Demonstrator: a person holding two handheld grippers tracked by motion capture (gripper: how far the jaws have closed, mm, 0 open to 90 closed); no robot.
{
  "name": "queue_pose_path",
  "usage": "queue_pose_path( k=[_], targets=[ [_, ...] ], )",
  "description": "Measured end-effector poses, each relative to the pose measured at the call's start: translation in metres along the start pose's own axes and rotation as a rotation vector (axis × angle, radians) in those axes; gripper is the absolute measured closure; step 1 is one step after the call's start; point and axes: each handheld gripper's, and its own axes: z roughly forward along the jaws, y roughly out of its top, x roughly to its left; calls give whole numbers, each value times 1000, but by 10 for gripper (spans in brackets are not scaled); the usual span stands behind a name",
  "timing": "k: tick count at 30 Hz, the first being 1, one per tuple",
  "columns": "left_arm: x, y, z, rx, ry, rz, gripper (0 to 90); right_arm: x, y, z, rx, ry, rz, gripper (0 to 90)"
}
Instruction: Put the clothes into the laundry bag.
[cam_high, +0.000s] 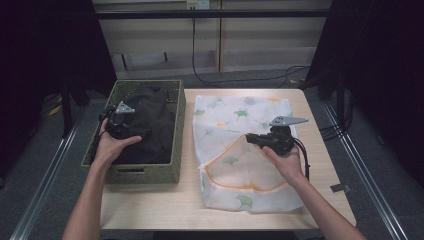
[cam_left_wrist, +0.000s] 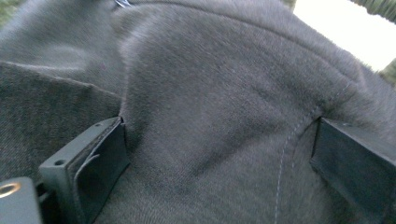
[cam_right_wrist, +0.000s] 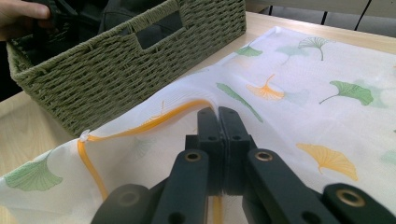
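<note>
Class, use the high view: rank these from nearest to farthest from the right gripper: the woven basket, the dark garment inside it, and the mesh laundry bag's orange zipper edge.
1. Orange zipper edge of the laundry bag: pinched in the right gripper, touching it.
2. Woven basket: its near wall stands left of the bag.
3. Dark garment: inside the basket, beyond that wall, under the left gripper.

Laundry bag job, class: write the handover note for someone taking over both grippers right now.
Left gripper: jaws open, down in the woven basket, straddling a fold of the dark garment, not yet gripping.
Right gripper: shut on the orange-trimmed edge of the mesh laundry bag, lifting its opening.
Basket sits left of the bag on the table.
Done: bag mouth pinched and raised.
Left: close on the garment, lift it out, probably feed it into the bag.
</note>
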Motion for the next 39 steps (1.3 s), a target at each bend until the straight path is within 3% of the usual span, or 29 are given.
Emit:
queue_pose_path(
  k=[2, 4, 5, 7, 8, 9, 11, 13, 14, 15, 16, 17, 18, 21, 25, 26, 29, 30, 32, 37, 39],
  targets=[
    [1, -1, 3, 25, -14, 3, 24, 0, 0, 0, 0, 0, 0, 893],
    [4, -2, 10, 66, -64, -20, 12, -1, 0, 1, 4, -2, -1, 893],
    [4, -2, 10, 66, -64, -20, 12, -1, 0, 1, 4, -2, -1, 893],
    [8, -3, 17, 109, -133, -27, 10, -1, 0, 1, 6, 0, -2, 893],
    [8, -3, 17, 109, -133, -27, 7, 0, 0, 1, 6, 1, -2, 893],
    [8, -3, 21, 129, -190, -38, 8, 0, 0, 1, 5, 1, -1, 893],
    [5, -2, 24, 158, -257, 8, 0, 0, 0, 1, 7, 2, -5, 893],
    [0, 0, 27, 176, -308, 19, 0, -1, 0, 1, 8, 2, -4, 893],
    [-1, 1, 28, 188, -295, 50, 0, -1, 0, 2, 6, -1, 2, 893],
    [-1, 1, 28, 188, -295, 50, 0, -1, 0, 2, 6, -1, 2, 893],
    [-4, 2, 32, 193, -251, 60, 0, -2, -1, 2, 9, 0, 2, 893],
    [-4, 2, 32, 193, -251, 60, 0, -2, -1, 2, 9, 0, 2, 893],
    [-5, 0, 36, 188, -218, 96, 0, -2, -1, 2, 10, -1, 5, 893],
    [-15, -1, 48, 209, -108, 143, 0, -1, -1, 4, 18, 1, -5, 893],
    [-18, -2, 54, 220, -53, 172, 1, 1, -2, 6, 26, 4, -9, 893],
    [-19, -2, 55, 226, -54, 140, 1, 1, -2, 6, 28, 5, -8, 893],
    [-18, -3, 57, 232, -82, 137, 0, 0, -2, 7, 27, 5, -6, 893],
    [-18, -3, 58, 258, -125, 119, 0, 0, -2, 6, 27, 4, -4, 893],
    [-19, -3, 59, 269, -151, 124, 0, 1, -2, 6, 27, 3, -5, 893],
    [-19, -2, 62, 288, -161, 115, 0, 0, -3, 7, 33, 5, -5, 893],
    [-21, -3, 63, 308, -123, 165, 2, 0, -3, 7, 36, 7, -7, 893]
  ],
)
